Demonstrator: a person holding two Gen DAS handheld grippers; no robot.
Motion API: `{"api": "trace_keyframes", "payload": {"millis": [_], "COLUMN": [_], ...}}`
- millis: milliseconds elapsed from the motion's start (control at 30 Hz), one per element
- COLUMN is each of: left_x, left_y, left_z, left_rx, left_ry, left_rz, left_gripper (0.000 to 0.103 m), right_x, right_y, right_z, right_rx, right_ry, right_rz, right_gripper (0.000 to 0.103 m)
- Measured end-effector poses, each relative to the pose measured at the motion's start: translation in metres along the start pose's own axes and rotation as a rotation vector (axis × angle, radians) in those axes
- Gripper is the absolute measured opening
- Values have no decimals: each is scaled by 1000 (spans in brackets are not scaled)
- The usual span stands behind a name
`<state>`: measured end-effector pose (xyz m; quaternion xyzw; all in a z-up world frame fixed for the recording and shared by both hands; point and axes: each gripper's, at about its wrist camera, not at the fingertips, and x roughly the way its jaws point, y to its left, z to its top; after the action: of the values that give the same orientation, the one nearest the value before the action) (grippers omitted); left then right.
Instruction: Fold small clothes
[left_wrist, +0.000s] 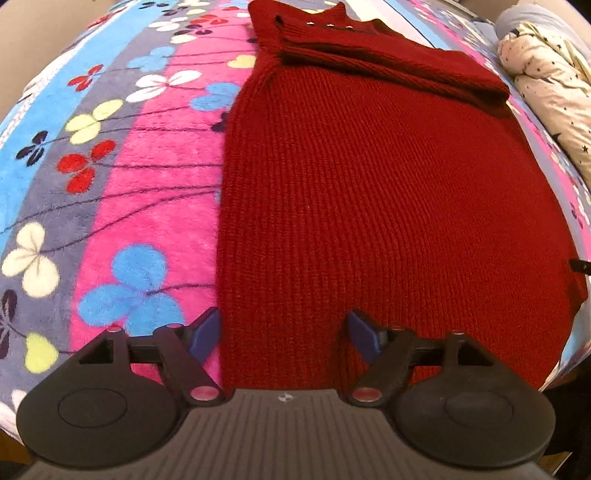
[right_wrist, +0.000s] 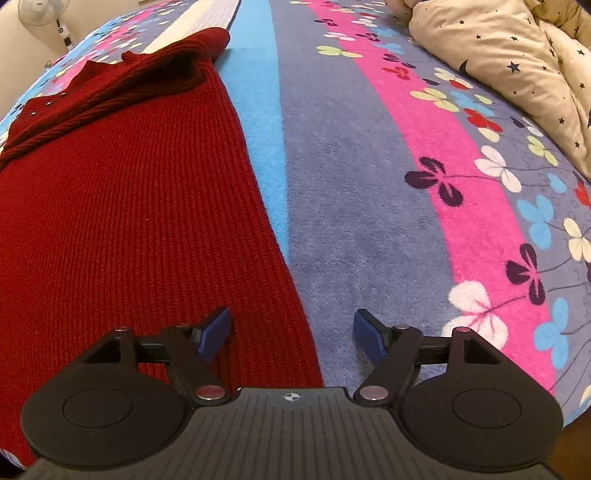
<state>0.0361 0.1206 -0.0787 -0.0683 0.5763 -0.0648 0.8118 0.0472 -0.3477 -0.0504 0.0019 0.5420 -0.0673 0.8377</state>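
A dark red knitted sweater lies flat on a striped, flower-printed fleece blanket, its body a long smooth panel running away from both grippers. At the far end a sleeve is folded across the chest, just below the collar with its small metal studs, so the garment is narrowed to a plain rectangle, which is probably why it lies so squarely between the two hands.

The left gripper points steeply down at the near hem. Its jaws are spread wide with nothing pinched: the left blue pad sits right at the sweater's left edge, where knit meets pink fleece, and the right pad hangs over the red knit. The cloth lies under the gap, not between pressing pads.

The right gripper mirrors this on the other side. Its jaws are also spread and empty; the left pad is over the sweater's right border, the right pad over the bare grey stripe of the blanket. The sweater's right edge runs forward from between its fingers.

Each gripper straddling one near corner suggests the aim is to take both hem corners at once, so the lower half can be carried up over the folded sleeve evenly. Beyond and to the right of the right gripper, well apart from the work, lies a cream star-printed quilt.
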Motion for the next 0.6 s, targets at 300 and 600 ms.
{"api": "trace_keyframes", "payload": {"millis": [300,600], "left_x": [2,0], "left_y": [20,14], "left_z": [4,4], "left_rx": [-130,-99], "left_ry": [3,-11], "left_rz": [-2,-18], "left_gripper": [79,68], "right_x": [1,1], "right_y": [-2,-3], "right_z": [2,2], "right_rx": [8,18], "right_ry": [10,17], "right_rz": [20,37], "right_gripper": [75,74]}}
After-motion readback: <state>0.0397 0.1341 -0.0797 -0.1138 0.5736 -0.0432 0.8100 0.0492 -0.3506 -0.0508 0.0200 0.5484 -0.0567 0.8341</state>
